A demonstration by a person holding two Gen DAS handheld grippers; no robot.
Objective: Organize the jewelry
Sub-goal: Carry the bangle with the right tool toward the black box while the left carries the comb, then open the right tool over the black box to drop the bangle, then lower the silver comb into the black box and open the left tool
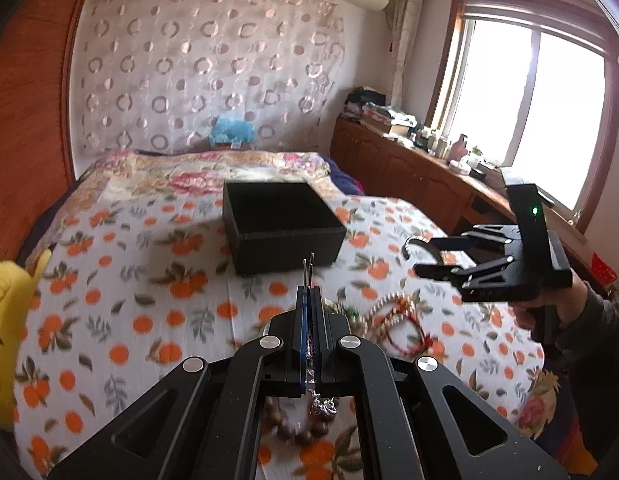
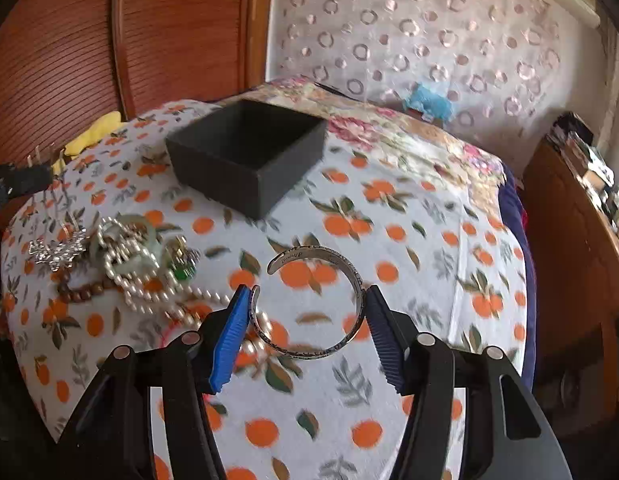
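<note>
My left gripper [image 1: 309,292] is shut on a thin silver necklace; its chain runs between the pads and the pendant [image 1: 321,406] dangles under the jaws. The right wrist view shows that gripper [image 2: 45,172] at the far left, the snowflake pendant [image 2: 57,250] hanging over the jewelry pile [image 2: 129,264]. My right gripper [image 2: 307,292] is shut on a silver cuff bracelet [image 2: 301,353], one blue pad on each side, held above the bedspread. The left wrist view has the right gripper [image 1: 429,258] and its bracelet [image 1: 415,242] right of the open black box [image 1: 281,220]. The box [image 2: 245,152] sits beyond both grippers.
Pearl strands, a red cord [image 1: 405,336], a wooden bead bracelet [image 1: 293,432] and jade rings lie on the orange-print bedspread [image 2: 389,240]. A yellow cloth [image 1: 5,300] is at the left edge. A wooden cabinet [image 1: 409,172] runs along the window side.
</note>
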